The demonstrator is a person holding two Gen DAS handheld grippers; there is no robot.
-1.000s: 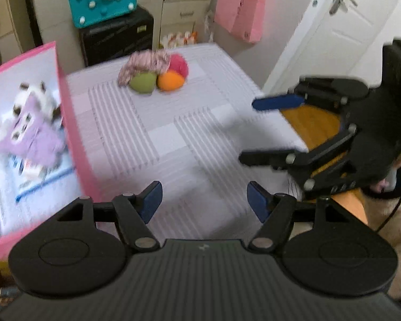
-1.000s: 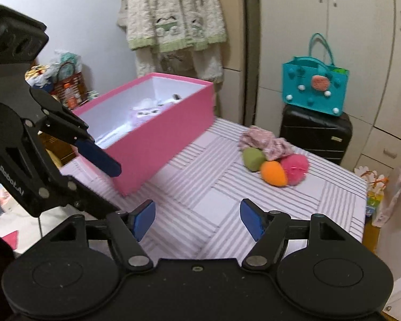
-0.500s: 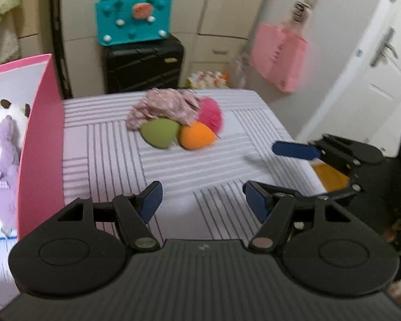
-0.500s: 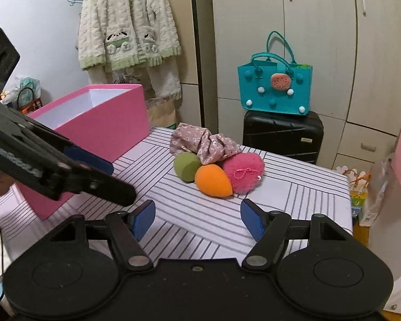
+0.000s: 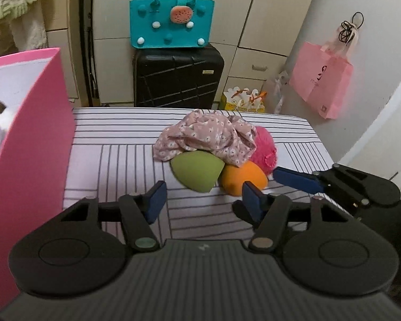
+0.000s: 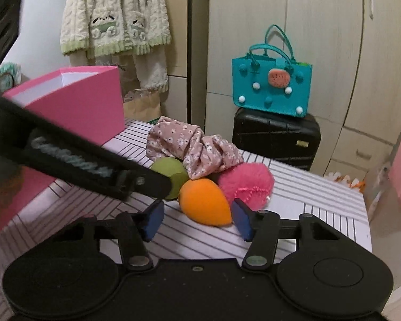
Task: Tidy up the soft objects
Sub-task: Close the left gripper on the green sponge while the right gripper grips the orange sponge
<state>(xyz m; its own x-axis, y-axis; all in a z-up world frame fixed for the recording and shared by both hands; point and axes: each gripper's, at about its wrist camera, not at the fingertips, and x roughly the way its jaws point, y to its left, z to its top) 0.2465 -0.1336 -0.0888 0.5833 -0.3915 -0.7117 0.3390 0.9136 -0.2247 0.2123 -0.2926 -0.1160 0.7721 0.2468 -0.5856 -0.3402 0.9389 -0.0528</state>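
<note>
A green sponge [image 5: 197, 171], an orange sponge [image 5: 243, 178], a pink fluffy ball [image 5: 264, 147] and a floral scrunchie [image 5: 205, 136] lie heaped on the striped table [image 5: 115, 160]. My left gripper [image 5: 204, 200] is closing, and the green sponge's near end reaches into its gap without touching the pads. My right gripper [image 6: 197, 218] is closing too. The orange sponge [image 6: 203, 200] sits between its fingers and is not squeezed. The pink ball [image 6: 246, 182] and scrunchie [image 6: 189, 147] lie behind it. The left gripper's arm [image 6: 93, 165] partly hides the green sponge [image 6: 173, 171].
A tall pink box [image 5: 26, 133] with plush toys inside stands on the table's left side. Behind the table, a black suitcase [image 5: 177, 77] carries a teal bag [image 5: 171, 21]. A pink paper bag [image 5: 323, 80] hangs at the right. The table's right edge [image 6: 366, 214] is near the pile.
Both grippers have come down and forward to the pile, and their jaws have narrowed. The pink box has slid toward the left edge of both views.
</note>
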